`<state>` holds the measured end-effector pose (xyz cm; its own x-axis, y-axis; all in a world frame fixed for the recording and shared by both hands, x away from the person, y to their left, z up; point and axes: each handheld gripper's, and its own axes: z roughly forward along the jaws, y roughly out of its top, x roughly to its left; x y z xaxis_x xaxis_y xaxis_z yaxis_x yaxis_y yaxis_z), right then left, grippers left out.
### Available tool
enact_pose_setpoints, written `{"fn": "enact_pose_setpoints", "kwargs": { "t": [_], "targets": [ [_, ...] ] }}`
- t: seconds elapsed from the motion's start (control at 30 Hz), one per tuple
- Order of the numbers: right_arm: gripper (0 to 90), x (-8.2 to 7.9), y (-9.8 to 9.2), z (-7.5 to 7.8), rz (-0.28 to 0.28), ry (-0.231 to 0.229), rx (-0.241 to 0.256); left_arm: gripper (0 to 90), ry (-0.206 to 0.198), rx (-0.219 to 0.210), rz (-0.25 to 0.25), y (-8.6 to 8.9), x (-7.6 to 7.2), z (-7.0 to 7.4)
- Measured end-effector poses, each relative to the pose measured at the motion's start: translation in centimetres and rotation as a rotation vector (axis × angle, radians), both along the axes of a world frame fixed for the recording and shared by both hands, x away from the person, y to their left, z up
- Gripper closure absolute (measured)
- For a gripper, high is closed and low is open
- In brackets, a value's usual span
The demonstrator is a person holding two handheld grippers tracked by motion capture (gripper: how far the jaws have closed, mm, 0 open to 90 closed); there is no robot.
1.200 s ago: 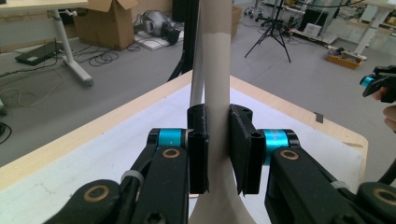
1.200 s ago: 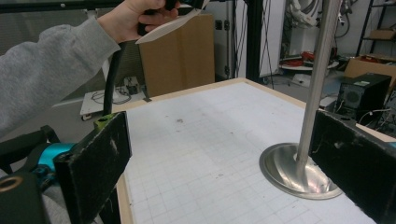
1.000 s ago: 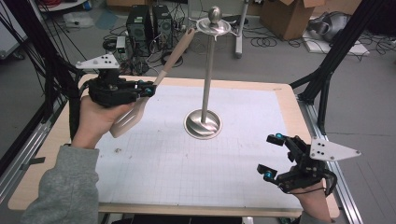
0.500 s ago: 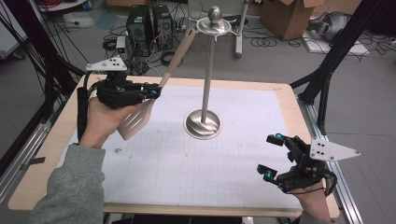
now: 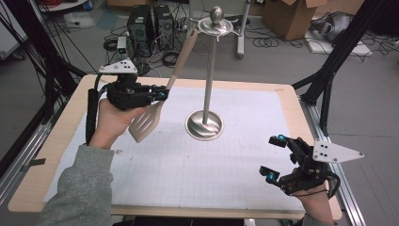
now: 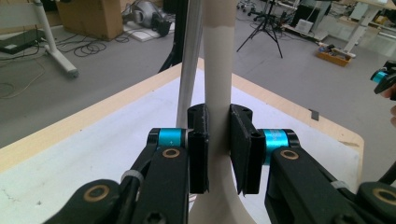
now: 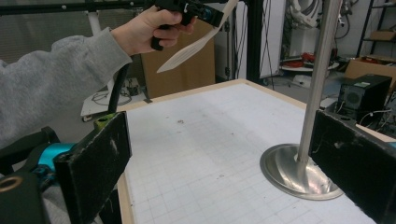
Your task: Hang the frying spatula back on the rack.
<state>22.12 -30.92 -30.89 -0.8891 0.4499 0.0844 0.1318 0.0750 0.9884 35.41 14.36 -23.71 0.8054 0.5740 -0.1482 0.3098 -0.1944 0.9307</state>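
Beige spatula held off the counter, left of the metal stand; handle tilted up toward the stand's top disc, slotted blade hanging low beside the stand's base.

Left hand-held gripper clamped on the spatula's handle just above the blade. Left gripper view: both black jaws pressed flat against the handle, stand's pole just behind it, close on the left; whether they touch cannot be told. High view alone shows the handle tip near the disc's rim, contact unclear.

Right gripper view gives the side-on look: blade well above the counter, left hand wrapped around its gripper, grey sleeve raised; stand's base between the right jaws' line of sight.

Right hand-held gripper sits low near the counter's near-right corner, well apart from the stand, jaws spread wide, holding nothing. Wrist bent inward toward the stand.

No readable writing or labels.
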Motion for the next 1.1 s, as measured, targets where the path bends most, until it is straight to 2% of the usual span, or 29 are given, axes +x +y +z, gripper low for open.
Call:
{"fn": "enact_pose_setpoints", "kwargs": {
  "t": [0.1, 0.57, 1.1],
  "targets": [
    [4.5, 0.0, 0.2, 0.1, 0.008, 0.000, -0.003, 77.6, -0.013, 0.001, 0.011, -0.4, 0.1, -0.4],
    [4.5, -0.3, -0.2, 0.2, 0.003, -0.003, 0.007, 77.6, 0.012, 0.015, 0.004, -2.5, 1.0, -1.4],
    [4.5, -0.4, -0.1, 0.1, 0.006, -0.001, 0.007, 77.6, 0.001, 0.044, 0.027, -3.5, 1.6, -1.9]
  ]
}}
